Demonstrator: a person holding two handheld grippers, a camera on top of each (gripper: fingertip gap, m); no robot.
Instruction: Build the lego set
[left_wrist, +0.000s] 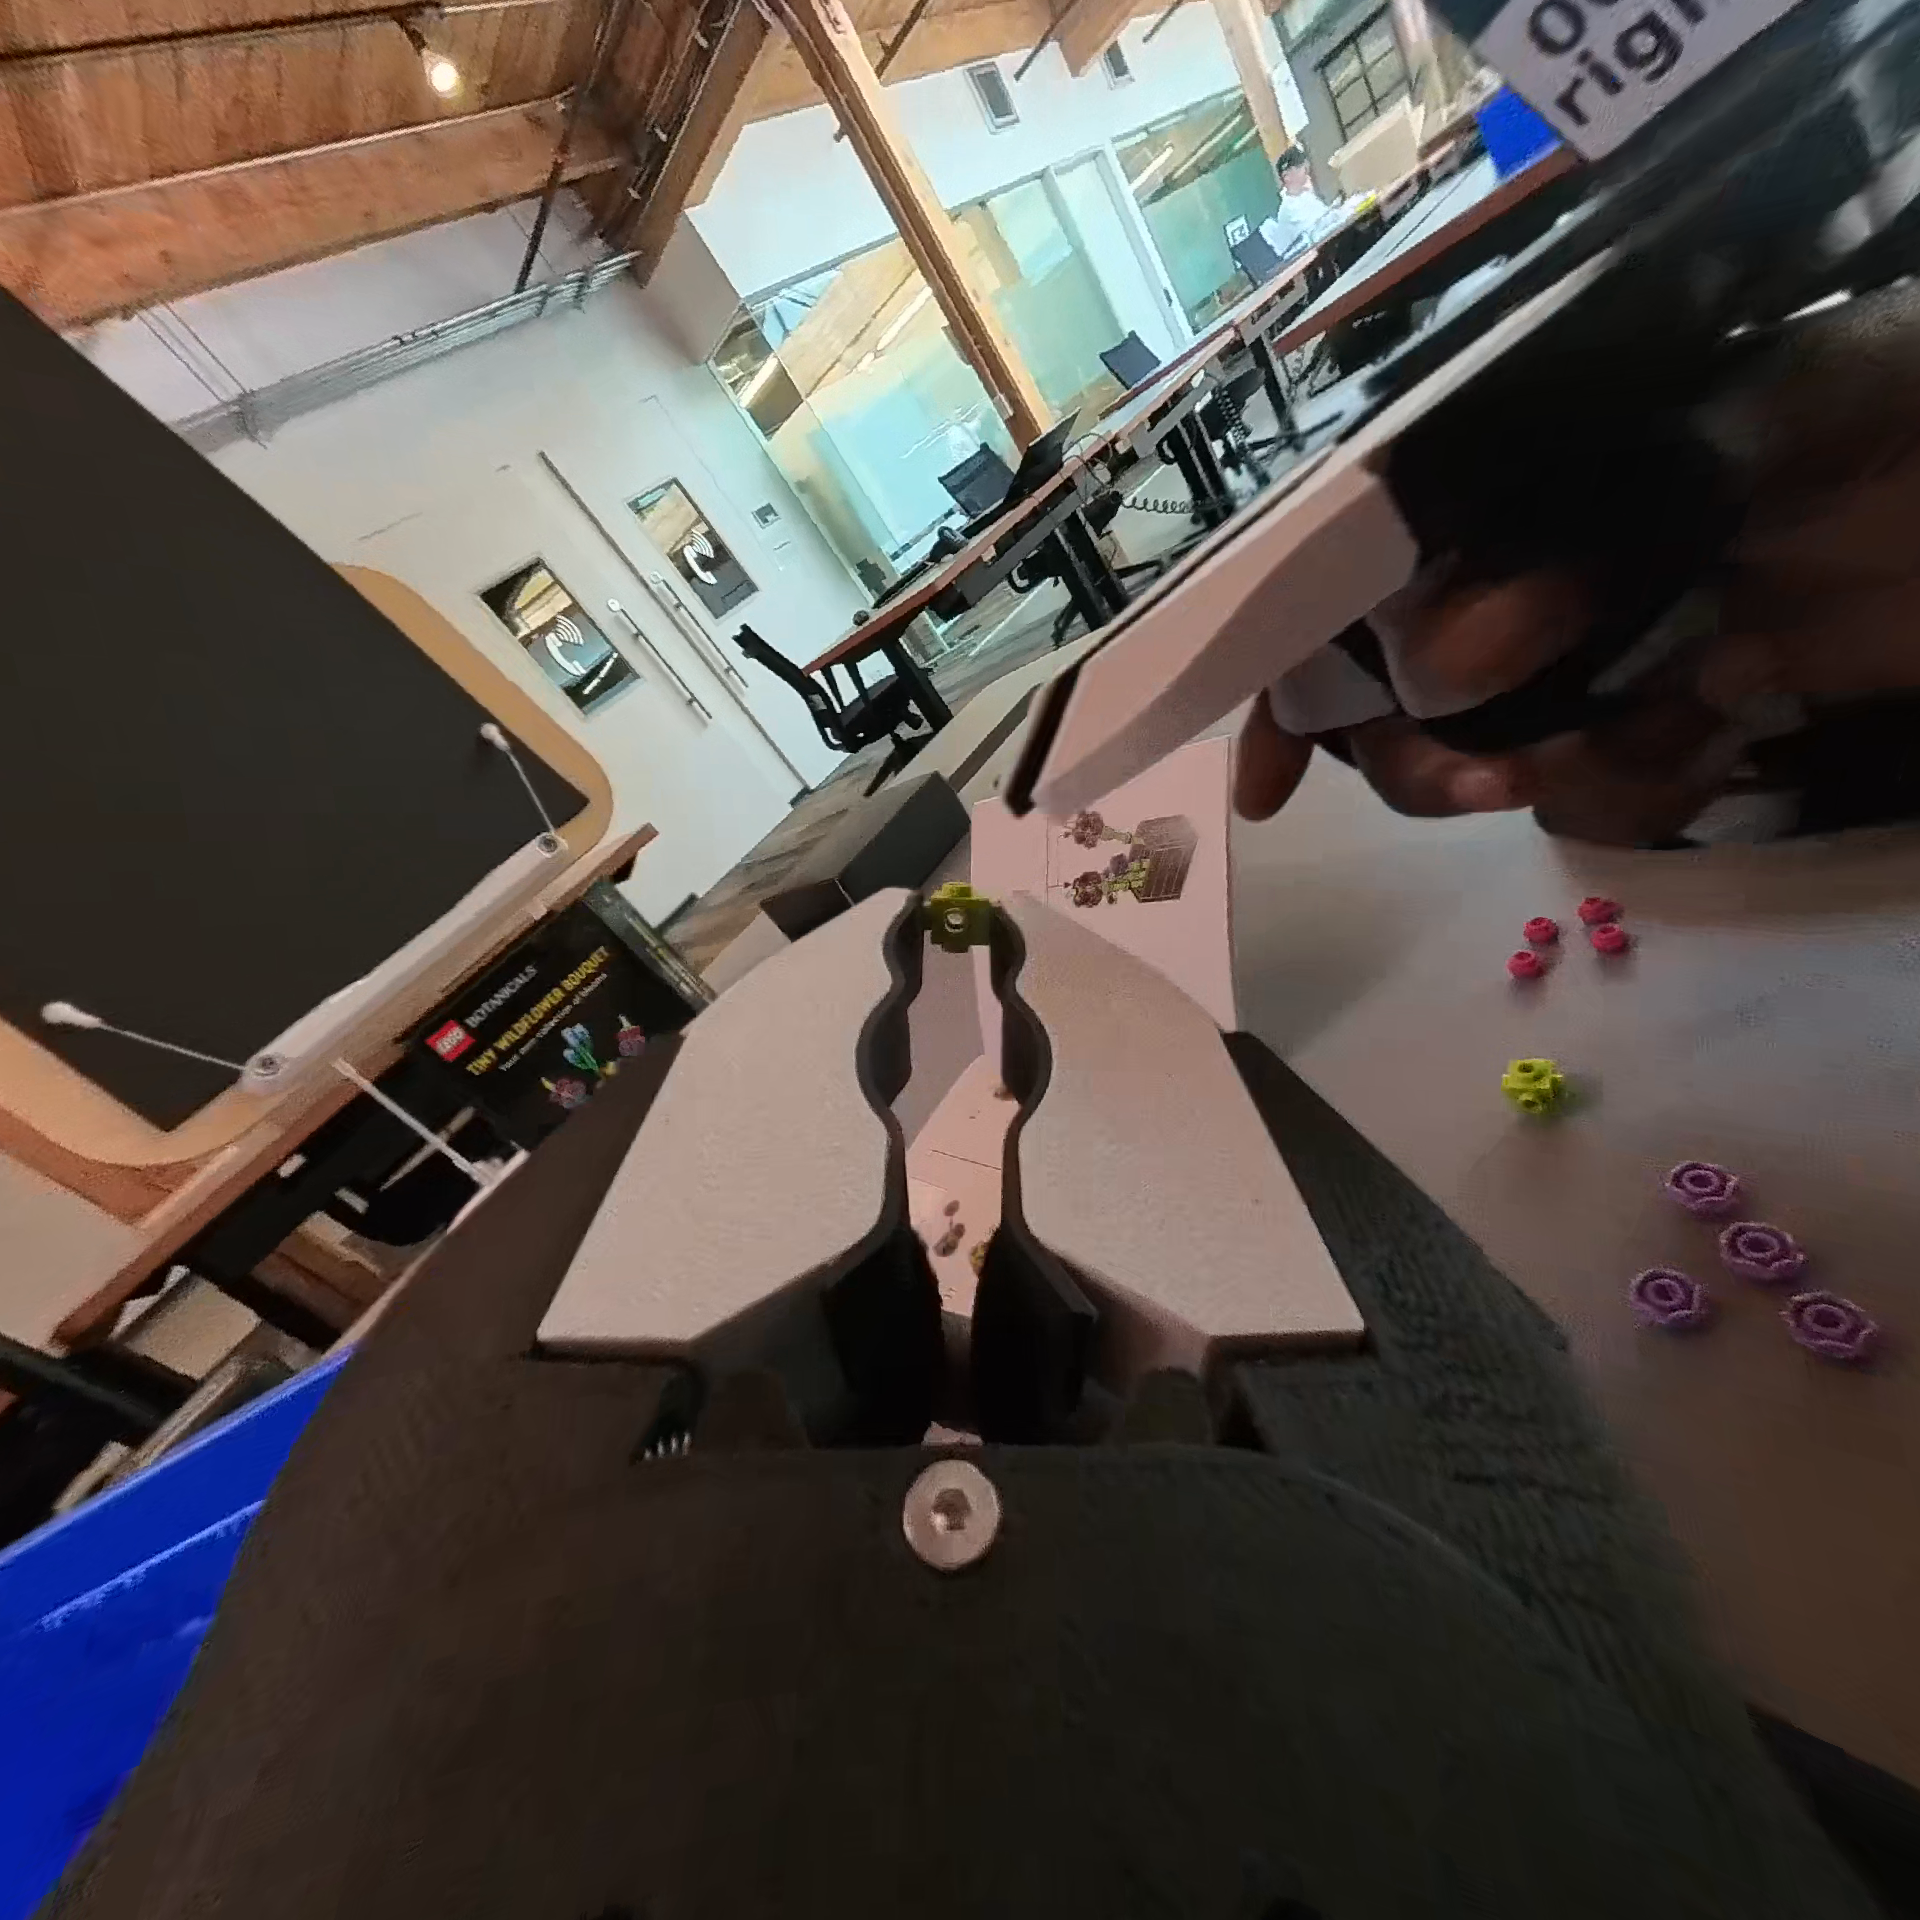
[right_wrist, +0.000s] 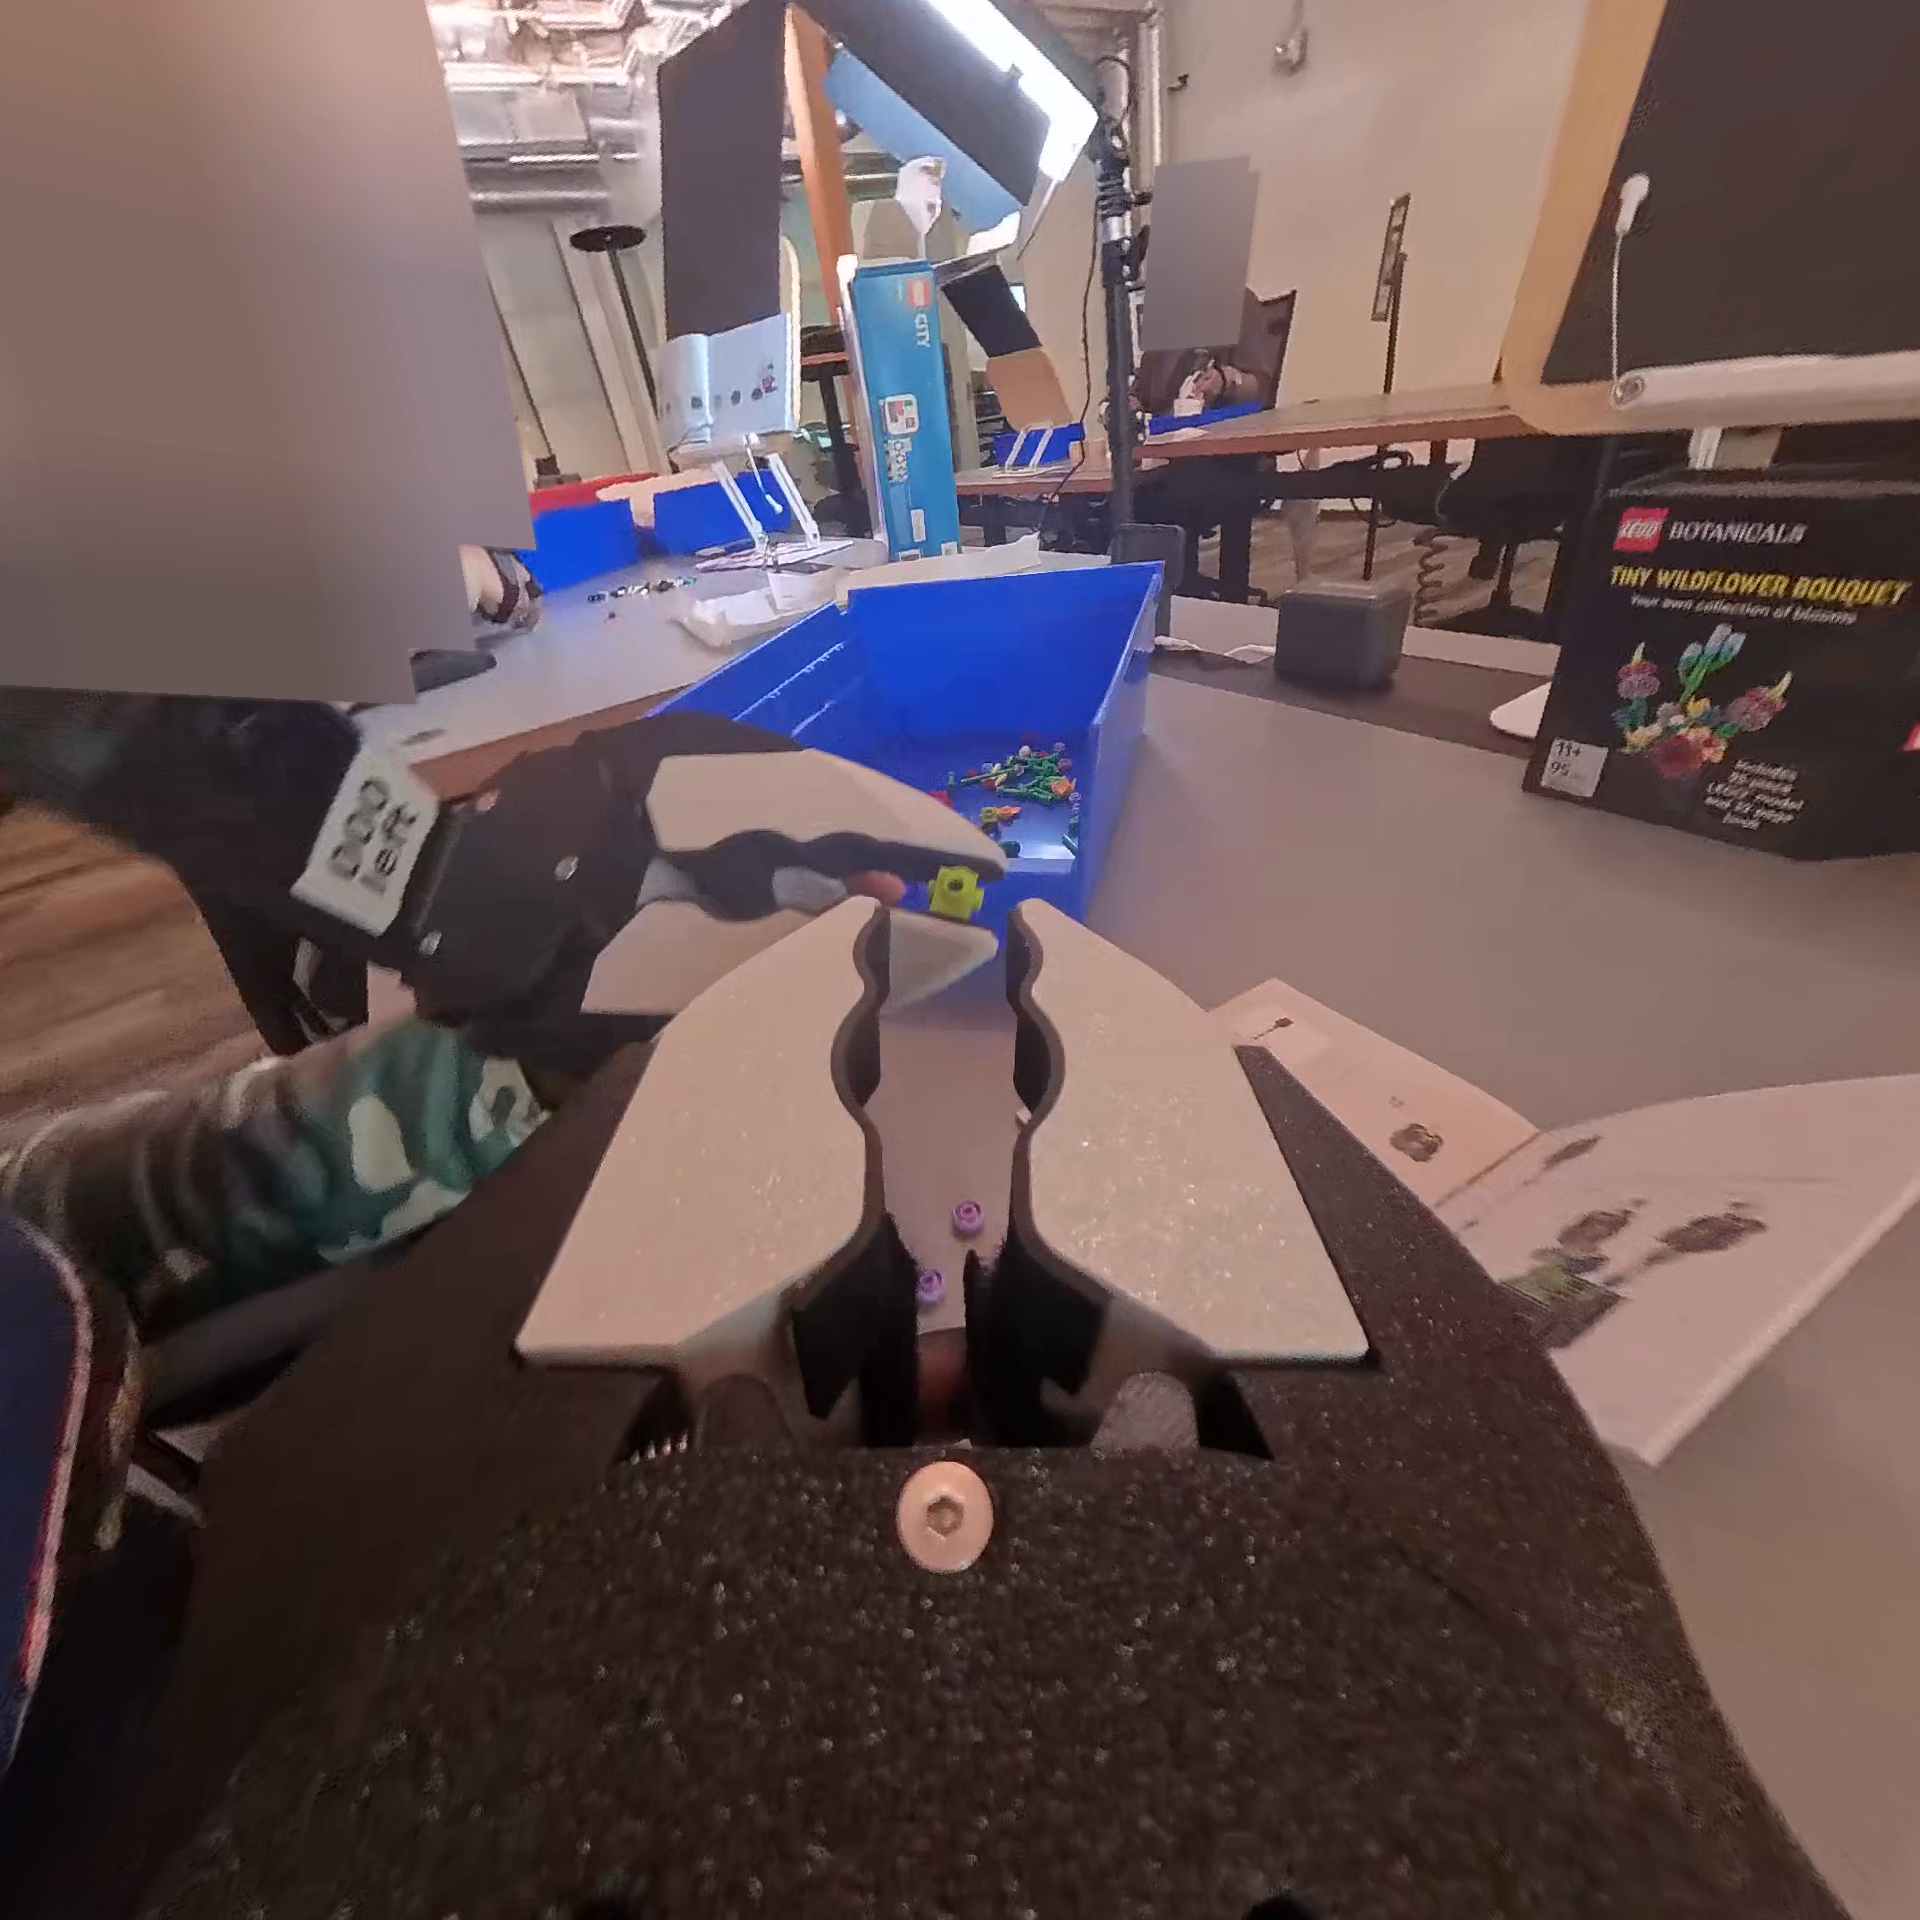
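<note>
My left gripper (left_wrist: 956, 920) is shut on a small lime-green lego piece (left_wrist: 954, 916) and holds it above the table. It also shows in the right wrist view (right_wrist: 961, 883), coming in from the left with the lime piece (right_wrist: 956, 891) at its tips. My right gripper (right_wrist: 943, 920) is open and empty, just below that piece; in the left wrist view it comes in from the upper right (left_wrist: 1029, 795). On the grey table lie a second lime piece (left_wrist: 1536, 1086), several purple flower pieces (left_wrist: 1756, 1252) and several magenta round pieces (left_wrist: 1564, 935). Two purple pieces (right_wrist: 966, 1218) show between my right fingers.
An open instruction booklet (left_wrist: 1132, 883) lies ahead; it also shows in the right wrist view (right_wrist: 1621, 1226). A blue bin (right_wrist: 997, 665) holds many loose lego pieces. The black lego box (right_wrist: 1745, 665) stands at the right. A sleeve and hand (right_wrist: 312, 1122) hold the left gripper. My left and right fingertips are right by each other.
</note>
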